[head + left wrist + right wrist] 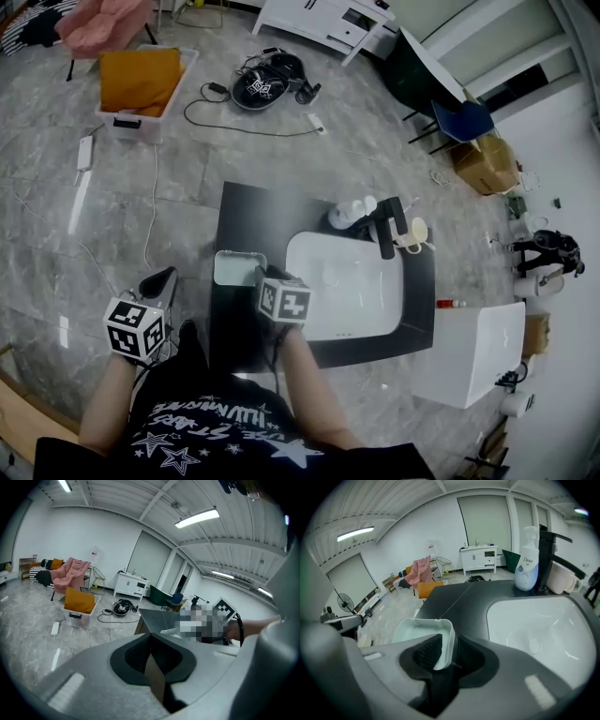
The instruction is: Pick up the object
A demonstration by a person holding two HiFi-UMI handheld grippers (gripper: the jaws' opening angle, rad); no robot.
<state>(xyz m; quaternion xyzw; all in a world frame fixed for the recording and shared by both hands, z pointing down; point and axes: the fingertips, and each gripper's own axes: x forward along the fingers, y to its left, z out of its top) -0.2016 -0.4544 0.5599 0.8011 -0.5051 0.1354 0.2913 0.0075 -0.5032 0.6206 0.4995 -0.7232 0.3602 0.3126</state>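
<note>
- Now the tray (236,265) (417,631), pale, shallow and round-cornered, lies flat on the left part of the dark desk (251,211) (461,603), just beside the white sink (349,281) (543,632) set into it.
- The right tool (261,276) (446,651) reaches onto the tray's right wall, by its near corner. One jaw is inside the tray and the other outside, so the wall stands between them.
- Its jaws are roughly half closed. The pads sit close on either side of the wall, but a thin dark gap shows at the outer pad, so no firm pinch can be seen.
- The tray's base rests on the desk.
- The left tool (161,280) (151,641) hangs off the desk's left edge, above the floor (112,187), well apart from the tray. Its jaws are pressed together with nothing between them.
- Along the sink's far rim stand a white bottle (354,211) (528,562), a black tap (389,227) (546,550) and a cream cup (414,232) (560,578), with the bottle at the left and the cup at the right.
</note>
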